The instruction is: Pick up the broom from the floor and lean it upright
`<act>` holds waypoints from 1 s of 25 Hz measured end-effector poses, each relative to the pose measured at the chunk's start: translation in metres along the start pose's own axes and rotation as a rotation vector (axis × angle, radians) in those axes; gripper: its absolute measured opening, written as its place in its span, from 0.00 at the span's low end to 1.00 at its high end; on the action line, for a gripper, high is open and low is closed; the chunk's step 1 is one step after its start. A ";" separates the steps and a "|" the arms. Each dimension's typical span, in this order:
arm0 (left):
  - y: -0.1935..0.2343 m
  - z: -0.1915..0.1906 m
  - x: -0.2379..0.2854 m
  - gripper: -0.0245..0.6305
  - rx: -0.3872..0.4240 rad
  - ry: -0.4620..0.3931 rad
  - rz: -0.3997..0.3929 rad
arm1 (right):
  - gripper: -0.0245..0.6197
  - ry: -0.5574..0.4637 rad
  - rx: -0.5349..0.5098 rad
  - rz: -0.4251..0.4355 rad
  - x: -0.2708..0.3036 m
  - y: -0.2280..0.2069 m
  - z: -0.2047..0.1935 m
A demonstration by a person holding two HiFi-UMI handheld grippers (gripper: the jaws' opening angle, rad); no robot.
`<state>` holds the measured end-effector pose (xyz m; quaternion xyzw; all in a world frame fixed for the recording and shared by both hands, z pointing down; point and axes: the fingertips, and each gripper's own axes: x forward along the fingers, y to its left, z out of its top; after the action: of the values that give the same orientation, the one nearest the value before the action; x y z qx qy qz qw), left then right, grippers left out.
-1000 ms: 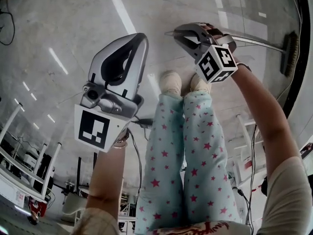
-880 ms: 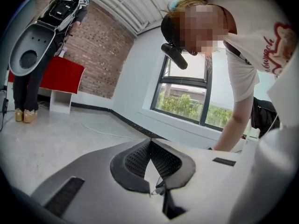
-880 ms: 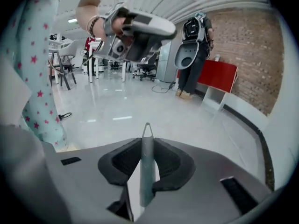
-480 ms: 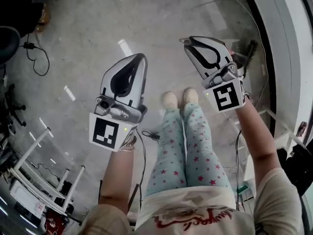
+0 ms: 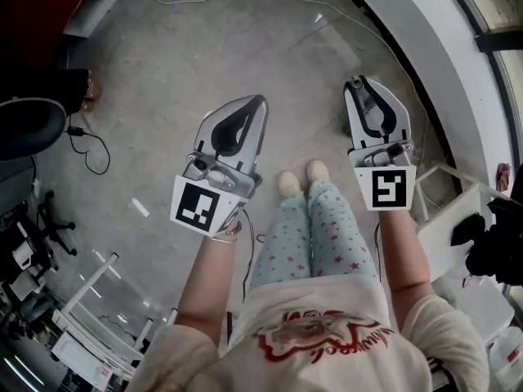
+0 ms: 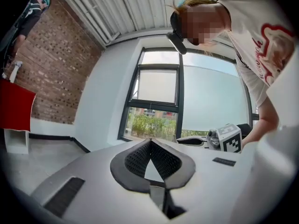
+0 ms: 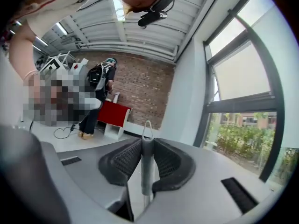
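The broom's grey handle (image 7: 142, 168) stands upright between the pads of my right gripper (image 7: 143, 144), which is shut on it. A wire hanging loop (image 7: 147, 126) tops the handle just above the jaws. In the head view my right gripper (image 5: 358, 82) points forward, level, high above the floor, and hides the rest of the broom beneath it. My left gripper (image 5: 259, 101) is held level beside it, apart from the broom. Its tips (image 6: 150, 142) meet with nothing between them.
The person's feet (image 5: 298, 178) stand on the grey concrete floor between the grippers. A white wall base (image 5: 425, 51) and a tall window (image 6: 161, 94) are ahead on the right. A black chair (image 5: 29, 125), a cable (image 5: 91, 147) and white racks (image 5: 90, 300) lie left. A red cabinet (image 7: 114, 115) stands by the brick wall.
Both grippers have risen far from the floor as the person straightened up. The broom, which lay along the floor at the right, has come up with the right gripper.
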<state>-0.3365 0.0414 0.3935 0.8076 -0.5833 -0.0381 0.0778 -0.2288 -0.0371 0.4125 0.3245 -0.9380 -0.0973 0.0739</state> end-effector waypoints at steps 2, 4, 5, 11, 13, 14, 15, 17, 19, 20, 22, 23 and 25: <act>-0.014 0.009 0.004 0.06 -0.009 0.010 -0.047 | 0.19 0.012 -0.005 -0.100 -0.018 -0.024 0.009; -0.028 0.018 0.011 0.06 0.019 0.029 -0.104 | 0.19 0.034 -0.001 -0.207 -0.037 -0.052 0.015; -0.036 0.023 0.016 0.06 0.041 0.038 -0.134 | 0.19 0.047 0.003 -0.255 -0.047 -0.065 0.017; -0.089 0.052 0.051 0.06 0.103 0.046 -0.286 | 0.19 0.079 0.086 -0.504 -0.113 -0.134 0.028; -0.116 0.062 0.069 0.06 0.103 0.037 -0.336 | 0.19 0.081 0.127 -0.564 -0.135 -0.152 0.030; -0.131 0.067 0.077 0.06 0.099 0.030 -0.361 | 0.19 0.081 0.149 -0.588 -0.145 -0.160 0.031; -0.146 0.072 0.084 0.06 0.093 0.020 -0.387 | 0.19 0.076 0.168 -0.609 -0.155 -0.167 0.034; -0.172 0.080 0.093 0.06 0.100 0.008 -0.433 | 0.19 0.056 0.194 -0.648 -0.169 -0.177 0.042; -0.194 0.082 0.098 0.06 0.138 0.008 -0.472 | 0.19 0.032 0.217 -0.687 -0.180 -0.186 0.053; -0.204 0.082 0.101 0.06 0.155 0.010 -0.489 | 0.19 0.024 0.226 -0.702 -0.185 -0.190 0.058; -0.221 0.081 0.106 0.06 0.166 0.016 -0.513 | 0.19 0.010 0.239 -0.725 -0.194 -0.197 0.066; -0.228 0.081 0.109 0.06 0.165 0.022 -0.523 | 0.19 0.003 0.245 -0.733 -0.198 -0.202 0.069; -0.240 0.079 0.121 0.06 0.162 0.034 -0.542 | 0.19 -0.007 0.251 -0.738 -0.203 -0.211 0.072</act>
<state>-0.0858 -0.0059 0.2783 0.9383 -0.3457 0.0027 0.0097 0.0402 -0.0635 0.2791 0.6462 -0.7631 -0.0028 -0.0098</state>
